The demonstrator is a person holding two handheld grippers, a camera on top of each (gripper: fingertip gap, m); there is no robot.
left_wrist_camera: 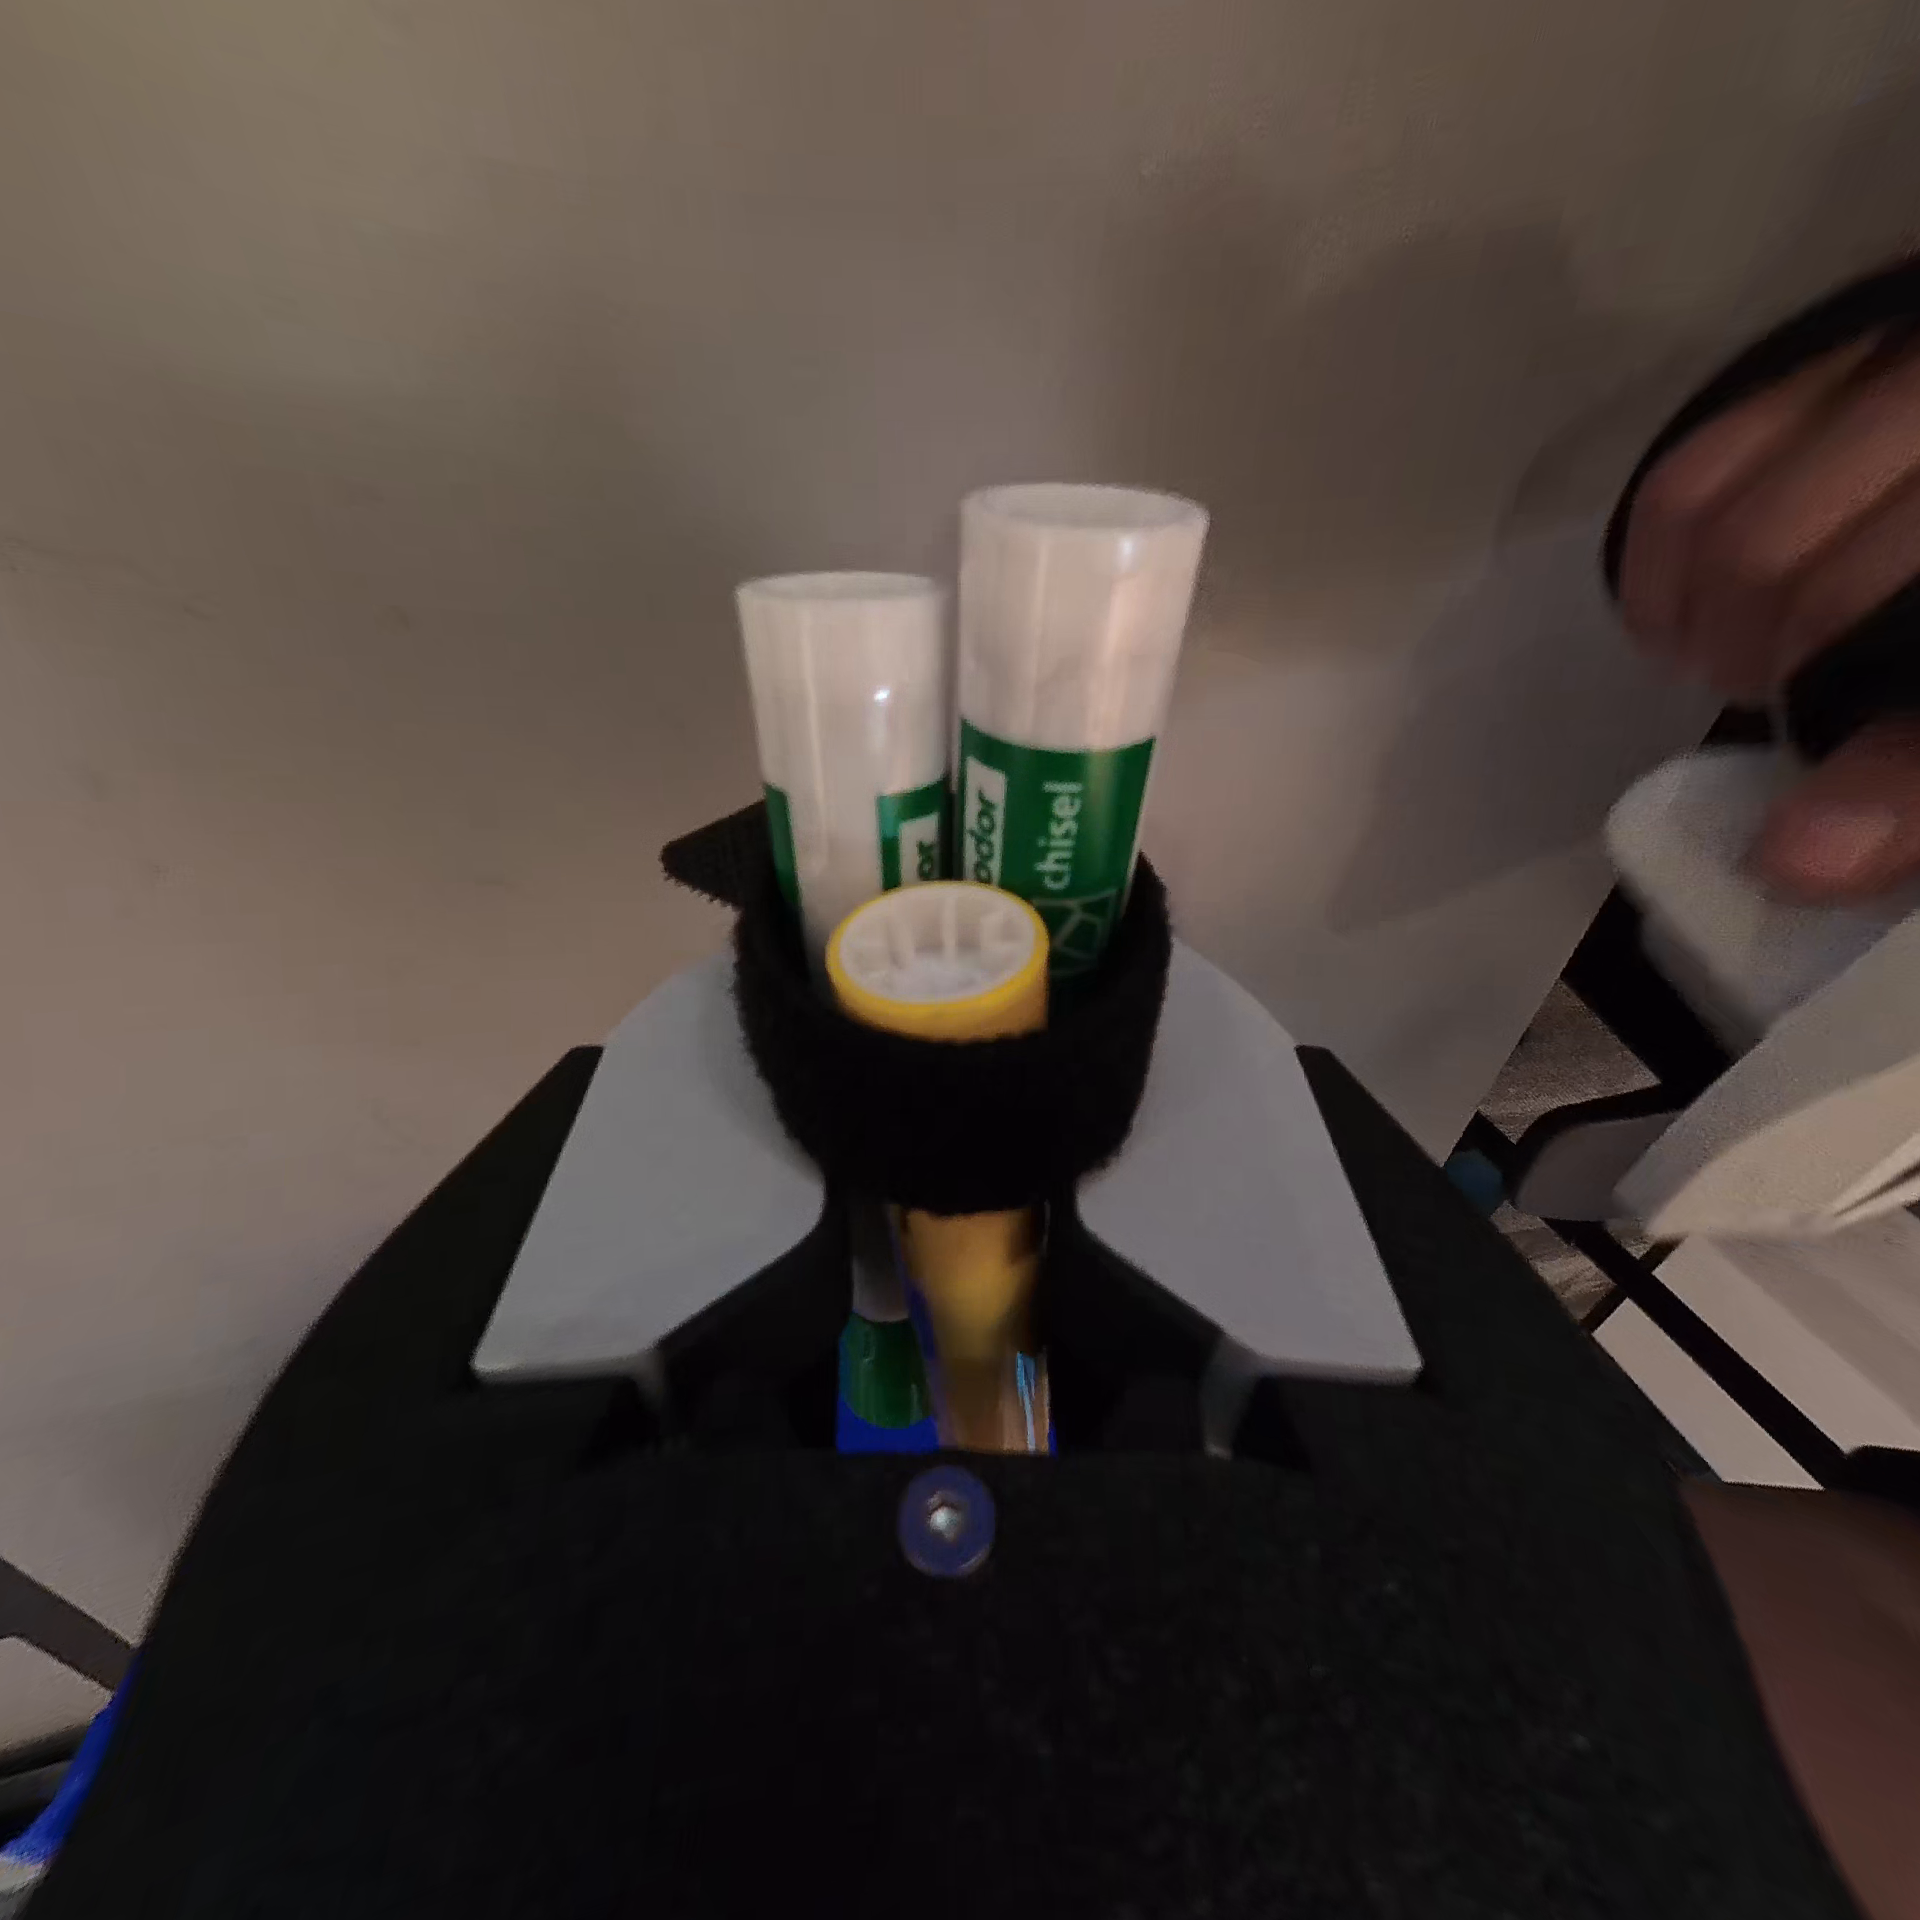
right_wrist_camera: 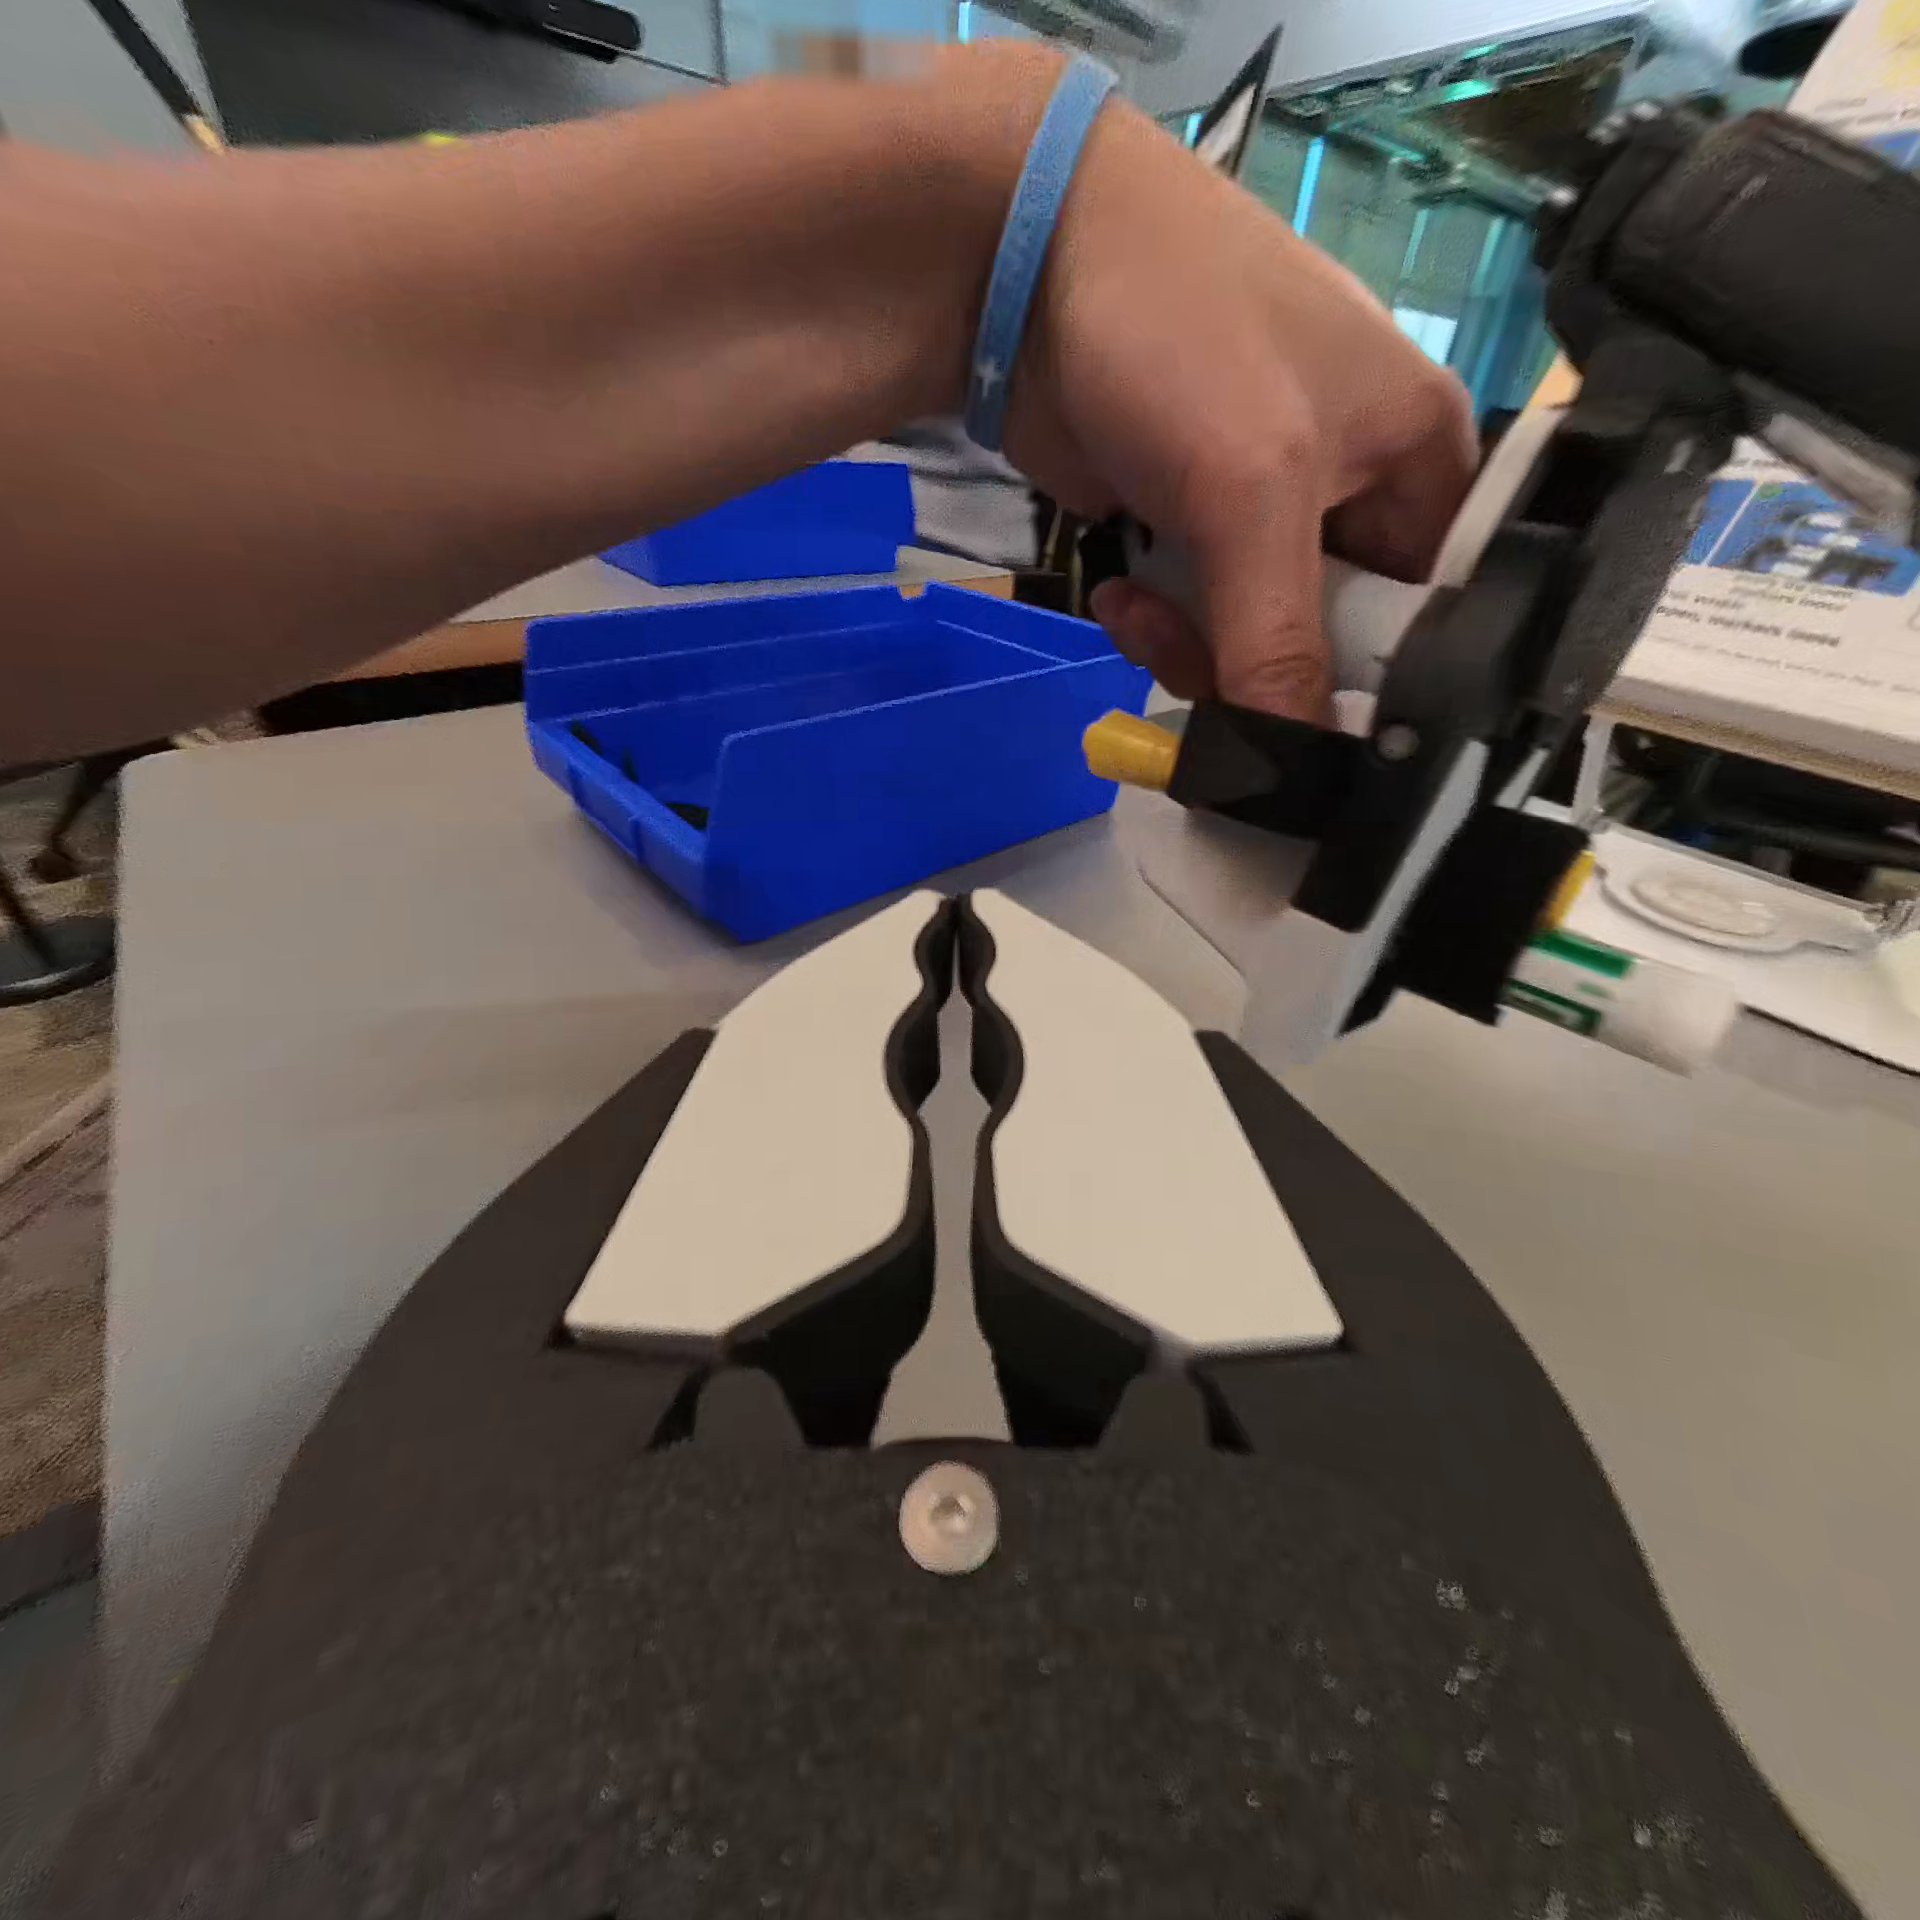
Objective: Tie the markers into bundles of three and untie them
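Note:
My left gripper is shut on a bundle of three markers: two white ones with green labels and a yellow one. A black strap is wrapped around them, with its loose end sticking out at upper left. The right wrist view shows this left gripper from the side, above the grey table. The yellow marker's end pokes out to the left and the green and white markers to the right. My right gripper is shut and empty, low over the table and apart from the bundle.
A blue bin stands on the table just beyond my right gripper, with a second blue bin behind it. A forearm with a blue wristband crosses above. Papers lie at the right. The table's left edge is close.

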